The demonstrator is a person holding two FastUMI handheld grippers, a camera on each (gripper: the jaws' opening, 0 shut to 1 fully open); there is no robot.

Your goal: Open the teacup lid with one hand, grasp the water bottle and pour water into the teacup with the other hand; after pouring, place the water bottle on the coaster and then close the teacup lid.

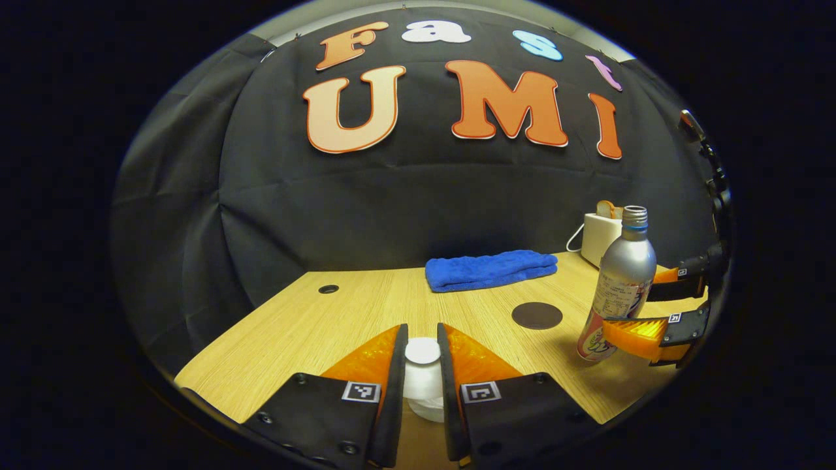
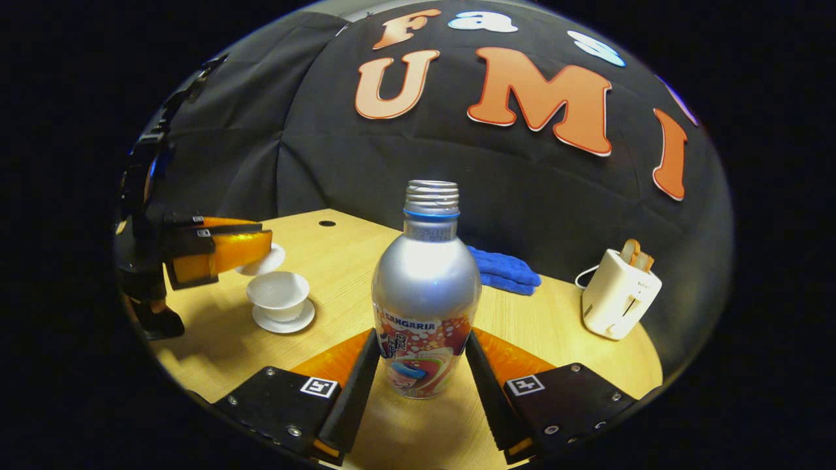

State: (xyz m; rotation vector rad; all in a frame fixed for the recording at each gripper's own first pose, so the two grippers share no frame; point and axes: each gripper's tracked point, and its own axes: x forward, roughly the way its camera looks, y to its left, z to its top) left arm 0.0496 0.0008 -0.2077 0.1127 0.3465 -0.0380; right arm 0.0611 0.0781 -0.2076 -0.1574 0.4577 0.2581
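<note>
In the right gripper view, a silver water bottle (image 2: 424,287) with a bare threaded neck stands upright between my right gripper's (image 2: 422,339) fingers, which press on its lower sides. In the left gripper view the bottle (image 1: 624,274) leans slightly at the right, with the right gripper (image 1: 643,308) around it. My left gripper (image 1: 422,339) is shut on the white teacup lid (image 1: 423,375). Seen from the right gripper view, the left gripper (image 2: 264,240) holds the lid (image 2: 266,262) behind and above the uncovered white teacup (image 2: 279,290) on its saucer (image 2: 285,322). A dark round coaster (image 1: 537,315) lies left of the bottle.
A folded blue towel (image 1: 490,269) lies at the back of the wooden table (image 1: 313,326). A white toaster (image 2: 619,294) with bread in it stands at the back right, its cord trailing behind. A small round hole (image 1: 328,288) sits in the tabletop at the far left.
</note>
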